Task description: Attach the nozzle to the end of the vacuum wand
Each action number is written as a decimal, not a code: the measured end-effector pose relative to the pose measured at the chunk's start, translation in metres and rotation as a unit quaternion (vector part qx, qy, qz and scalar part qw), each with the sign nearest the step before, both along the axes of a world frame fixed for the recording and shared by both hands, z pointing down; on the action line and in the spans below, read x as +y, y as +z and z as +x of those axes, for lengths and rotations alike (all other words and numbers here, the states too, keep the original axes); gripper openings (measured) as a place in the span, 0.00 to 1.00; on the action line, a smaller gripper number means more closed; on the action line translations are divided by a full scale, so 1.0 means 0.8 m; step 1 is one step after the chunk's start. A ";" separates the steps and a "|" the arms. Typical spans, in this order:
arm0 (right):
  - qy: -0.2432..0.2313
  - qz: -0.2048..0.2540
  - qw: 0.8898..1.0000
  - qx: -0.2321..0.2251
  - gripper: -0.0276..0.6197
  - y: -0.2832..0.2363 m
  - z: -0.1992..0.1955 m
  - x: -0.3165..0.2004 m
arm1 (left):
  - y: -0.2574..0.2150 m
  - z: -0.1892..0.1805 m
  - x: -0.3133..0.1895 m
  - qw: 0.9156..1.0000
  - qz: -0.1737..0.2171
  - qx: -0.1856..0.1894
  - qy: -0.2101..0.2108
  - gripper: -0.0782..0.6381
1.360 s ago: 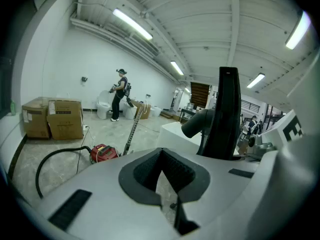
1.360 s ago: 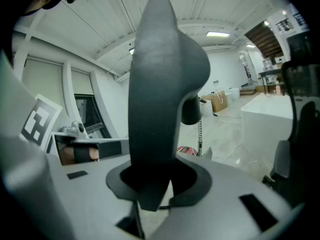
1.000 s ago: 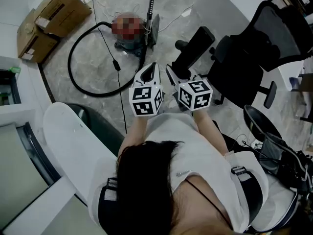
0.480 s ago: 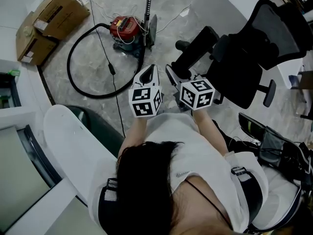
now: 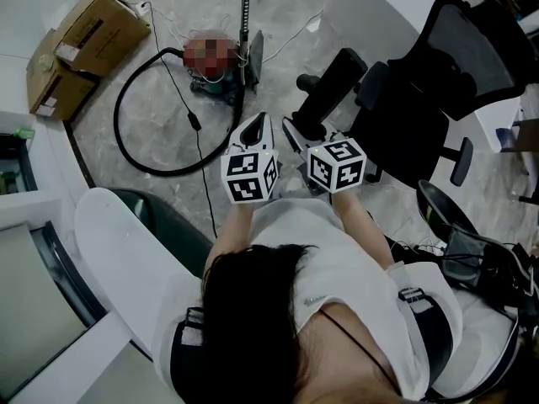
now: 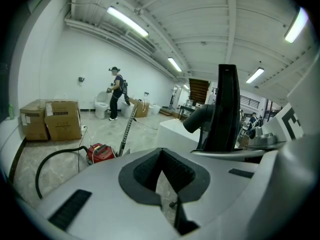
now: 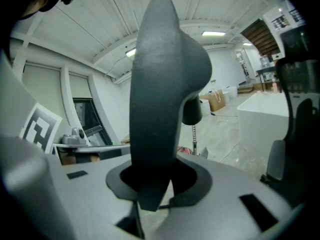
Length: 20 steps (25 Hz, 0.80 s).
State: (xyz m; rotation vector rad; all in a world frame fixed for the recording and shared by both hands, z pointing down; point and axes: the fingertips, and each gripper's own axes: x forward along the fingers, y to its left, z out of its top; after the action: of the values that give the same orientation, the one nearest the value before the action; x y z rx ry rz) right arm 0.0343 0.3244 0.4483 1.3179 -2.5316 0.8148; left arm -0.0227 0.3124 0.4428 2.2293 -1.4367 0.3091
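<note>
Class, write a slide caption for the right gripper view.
Right gripper clamps a dark vacuum nozzle; the wand stands beyond.

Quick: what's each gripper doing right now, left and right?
Left gripper: closed, holding nothing.
Right gripper: closed on the black nozzle.

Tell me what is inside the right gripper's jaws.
The black nozzle stands clamped in the right gripper. Its body covers the inner faces of the jaws, so the exact contact cannot be seen.
</note>
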 end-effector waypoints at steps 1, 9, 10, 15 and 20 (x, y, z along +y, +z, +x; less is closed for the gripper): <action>0.000 -0.001 1.000 0.000 0.21 0.001 0.005 0.000 | 0.000 0.004 0.000 1.000 0.001 0.000 -0.001 0.11; -0.010 0.001 1.000 0.003 0.21 0.003 0.023 -0.001 | 0.003 0.012 0.001 1.000 0.001 0.000 -0.025 0.11; -0.011 0.001 1.000 0.002 0.21 0.004 0.023 -0.001 | 0.004 0.012 0.002 1.000 0.000 0.000 -0.027 0.11; -0.017 0.001 1.000 0.002 0.21 0.007 0.024 0.004 | 0.008 0.014 0.009 0.999 -0.001 -0.002 -0.033 0.11; -0.019 0.000 1.000 -0.001 0.21 0.008 0.022 0.004 | 0.008 0.011 0.010 0.999 0.000 -0.003 -0.038 0.11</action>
State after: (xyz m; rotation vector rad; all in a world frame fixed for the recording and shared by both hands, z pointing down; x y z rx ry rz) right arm 0.0521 0.3278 0.4544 1.2644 -2.5507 0.8096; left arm -0.0136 0.3203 0.4493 2.1704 -1.5200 0.2901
